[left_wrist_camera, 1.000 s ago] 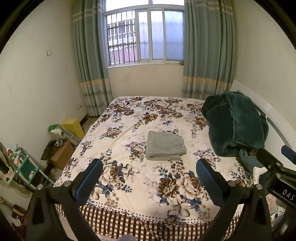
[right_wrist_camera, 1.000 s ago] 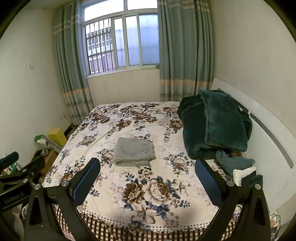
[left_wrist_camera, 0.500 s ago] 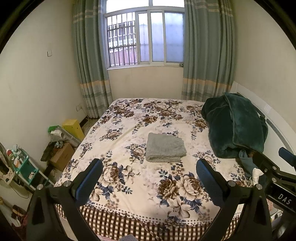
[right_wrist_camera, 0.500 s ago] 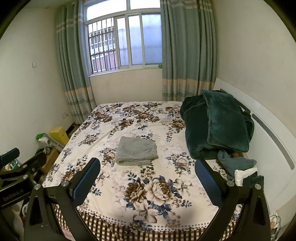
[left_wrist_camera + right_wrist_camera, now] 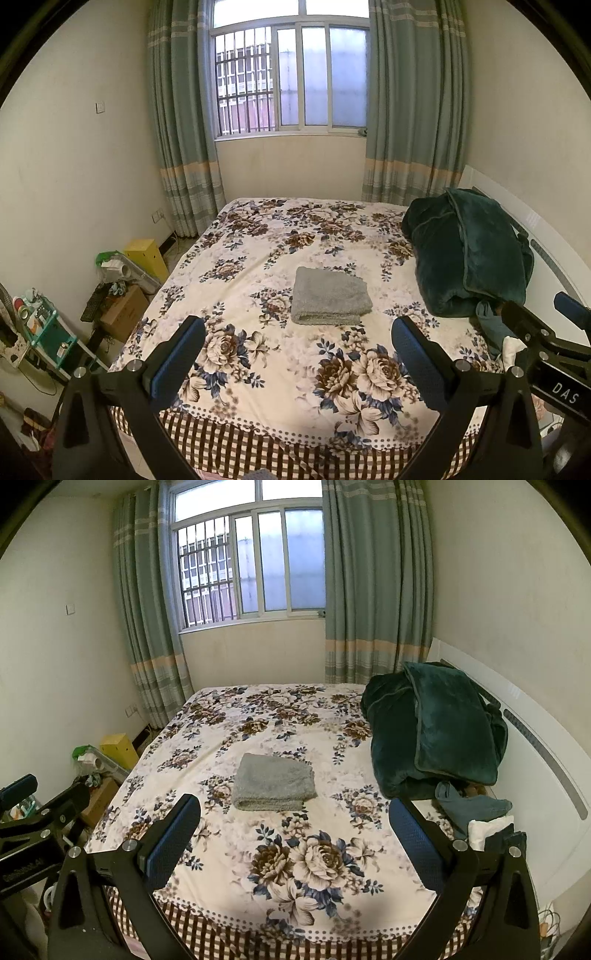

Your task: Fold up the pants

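The grey pants [image 5: 329, 296] lie folded into a small rectangle in the middle of the floral bed [image 5: 280, 373]; they also show in the right wrist view [image 5: 274, 782]. My left gripper [image 5: 297, 339] is open and empty, held above the bed's near edge, well short of the pants. My right gripper [image 5: 293, 818] is also open and empty at the same distance. Each gripper's body shows at the edge of the other's view: the right one [image 5: 546, 343] and the left one [image 5: 40, 823].
A dark green blanket [image 5: 467, 251] is heaped at the bed's right side by the white headboard [image 5: 535, 746], with small clothes [image 5: 476, 812] below it. Boxes and clutter [image 5: 122, 291] stand on the floor left of the bed. A curtained window [image 5: 291, 77] is behind.
Both grippers have drawn back and risen slightly, so the bed and pants look a little farther away. The pants have not moved. Both grippers stay open.
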Available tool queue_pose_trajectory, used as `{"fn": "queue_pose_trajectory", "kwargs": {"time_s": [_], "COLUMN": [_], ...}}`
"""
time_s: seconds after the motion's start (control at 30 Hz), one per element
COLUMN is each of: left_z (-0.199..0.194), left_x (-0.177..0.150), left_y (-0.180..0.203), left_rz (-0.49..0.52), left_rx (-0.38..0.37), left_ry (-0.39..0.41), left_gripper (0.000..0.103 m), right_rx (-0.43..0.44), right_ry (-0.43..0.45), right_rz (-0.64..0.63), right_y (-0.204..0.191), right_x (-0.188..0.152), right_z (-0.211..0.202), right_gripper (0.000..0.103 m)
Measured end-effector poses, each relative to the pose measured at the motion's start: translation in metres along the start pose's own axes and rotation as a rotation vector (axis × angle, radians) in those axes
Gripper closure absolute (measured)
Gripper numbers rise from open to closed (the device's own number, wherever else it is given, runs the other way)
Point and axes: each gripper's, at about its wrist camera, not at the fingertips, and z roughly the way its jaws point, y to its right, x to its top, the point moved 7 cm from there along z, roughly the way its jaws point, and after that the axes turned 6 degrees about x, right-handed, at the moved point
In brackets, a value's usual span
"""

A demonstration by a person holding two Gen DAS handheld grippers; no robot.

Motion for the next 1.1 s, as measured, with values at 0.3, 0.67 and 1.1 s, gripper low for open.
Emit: {"fn": "queue_pose_trajectory", "kwargs": {"time_s": [0.3,0.67,1.1], "left_z": [-0.0005,-0.0026,-0.0031], "left_x": [-0.0004,0.0033,0.0035], "left_y": [0.0002,0.0027,0.0035], "left_rz": [0.000,0.001,0.001], "left_rx": [0.001,-0.003,-0.002], "left_ry": [0.004,0.012,0.012], "left_gripper": [0.000,0.000,0.000], "right_rx": [0.003,0.004,0.009], "right_ry": [0.004,0.012,0.026], "right_rz": [0.001,0.000,-0.002], "right_y": [0.0000,0.0020,0.0029], "right_x": [0.0000,0.0034,0.0075], "right_z": [0.0005,0.0011,0.0002], "right_gripper": [0.000,0.000,0.000]}}
